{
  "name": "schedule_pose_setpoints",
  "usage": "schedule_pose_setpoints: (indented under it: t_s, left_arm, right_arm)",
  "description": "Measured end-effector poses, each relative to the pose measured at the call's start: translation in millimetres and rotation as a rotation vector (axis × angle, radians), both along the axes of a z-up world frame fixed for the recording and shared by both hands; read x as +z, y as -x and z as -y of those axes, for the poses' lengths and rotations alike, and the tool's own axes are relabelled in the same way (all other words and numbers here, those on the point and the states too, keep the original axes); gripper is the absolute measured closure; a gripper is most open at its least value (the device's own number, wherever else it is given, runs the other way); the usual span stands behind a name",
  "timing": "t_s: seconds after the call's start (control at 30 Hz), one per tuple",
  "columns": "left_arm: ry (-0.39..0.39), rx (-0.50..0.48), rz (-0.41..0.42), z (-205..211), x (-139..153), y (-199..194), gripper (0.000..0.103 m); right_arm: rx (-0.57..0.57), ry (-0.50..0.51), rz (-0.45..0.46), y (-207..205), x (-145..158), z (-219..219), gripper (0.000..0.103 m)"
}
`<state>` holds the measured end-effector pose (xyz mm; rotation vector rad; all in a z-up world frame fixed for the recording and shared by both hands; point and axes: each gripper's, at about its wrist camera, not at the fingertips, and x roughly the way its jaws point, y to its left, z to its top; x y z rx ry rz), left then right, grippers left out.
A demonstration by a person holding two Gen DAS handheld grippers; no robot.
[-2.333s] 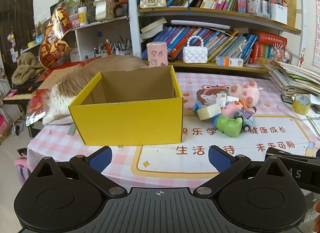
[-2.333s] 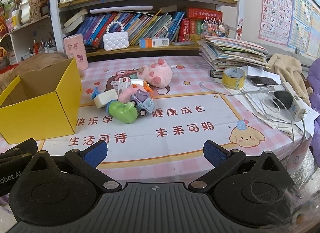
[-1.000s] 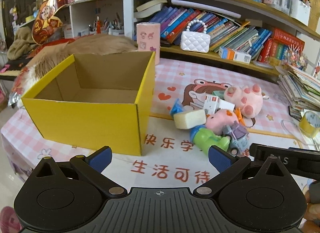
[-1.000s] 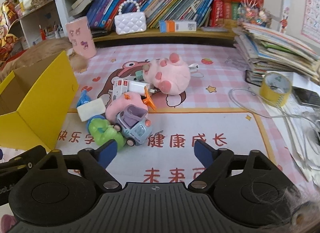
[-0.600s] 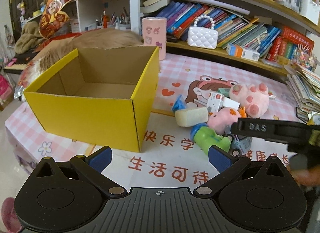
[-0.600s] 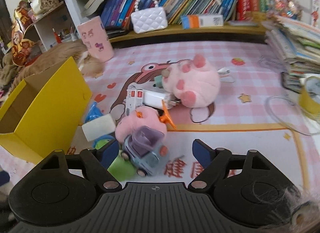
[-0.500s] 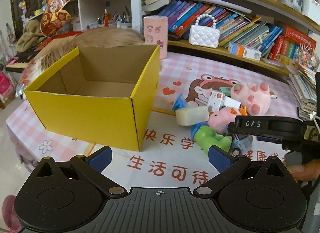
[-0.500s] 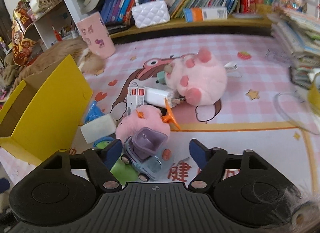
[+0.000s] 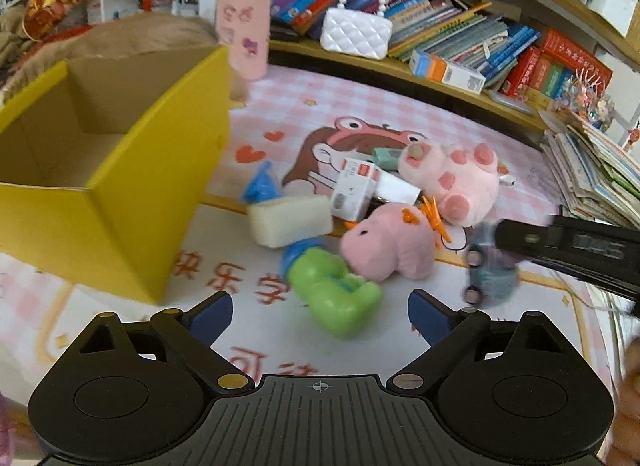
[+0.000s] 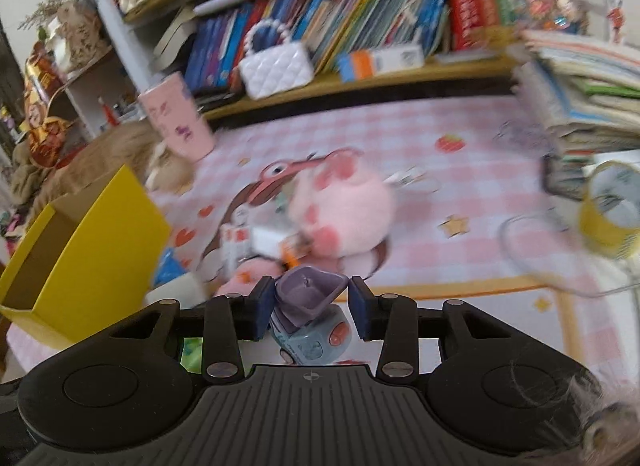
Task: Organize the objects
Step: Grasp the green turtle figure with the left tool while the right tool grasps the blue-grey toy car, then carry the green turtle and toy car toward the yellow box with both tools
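Note:
A pile of toys lies on the pink mat right of an open yellow box (image 9: 120,169): a green toy (image 9: 332,290), a small pink pig plush (image 9: 384,242), a large pink plush (image 9: 456,181), a cream sponge block (image 9: 288,217) and a white carton (image 9: 356,185). My left gripper (image 9: 320,312) is open just in front of the green toy. My right gripper (image 10: 312,310) is shut on a blue-grey toy truck with a purple bed (image 10: 310,298); it shows blurred in the left wrist view (image 9: 488,270). The yellow box shows at the left of the right wrist view (image 10: 92,250).
A bookshelf with a white quilted purse (image 9: 356,31) and a pink cup (image 9: 242,31) stands behind the mat. A furry animal (image 9: 132,35) lies behind the box. A stack of books (image 10: 588,77) and a yellow tape roll (image 10: 612,209) sit at the right.
My right gripper has moved down onto the toy truck and closed on it. My left gripper has moved forward and right, closer to the green toy.

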<state>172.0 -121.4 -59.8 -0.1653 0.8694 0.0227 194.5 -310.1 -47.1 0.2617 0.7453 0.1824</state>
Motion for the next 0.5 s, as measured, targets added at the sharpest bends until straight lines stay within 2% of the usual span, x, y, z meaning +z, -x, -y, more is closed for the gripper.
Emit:
schedule_pose_setpoints:
  t_s: [0.17, 0.3, 0.33, 0.37, 0.43, 0.5]
  left_arm:
    - [-0.019, 0.015, -0.025, 8.0, -15.9, -21.0, 0.017]
    - [0.008, 0.055, -0.056, 3.1, -25.4, -29.5, 0.034]
    - [0.035, 0.051, -0.059, 1.5, -26.4, -29.9, 0.044]
    - [0.056, 0.045, -0.059, 1.2, -26.0, -29.2, 0.046]
    - [0.039, 0.047, -0.063, 3.0, -22.1, -26.6, 0.053]
    - [0.057, 0.04, -0.054, 0.2, -17.6, -21.4, 0.055]
  right_arm:
    - [-0.004, 0.012, 0.014, 5.4, 4.0, 9.0, 0.066]
    - [0.035, 0.029, 0.016, 7.7, 4.6, 4.6, 0.066]
    - [0.045, 0.034, 0.016, 7.7, 4.7, 2.5, 0.066]
    - [0.056, 0.04, 0.017, 8.6, 4.7, -0.4, 0.066]
    - [0.075, 0.051, 0.019, 9.3, 4.3, -5.3, 0.066]
    - [0.093, 0.061, 0.022, 10.7, 3.8, -11.0, 0.066]
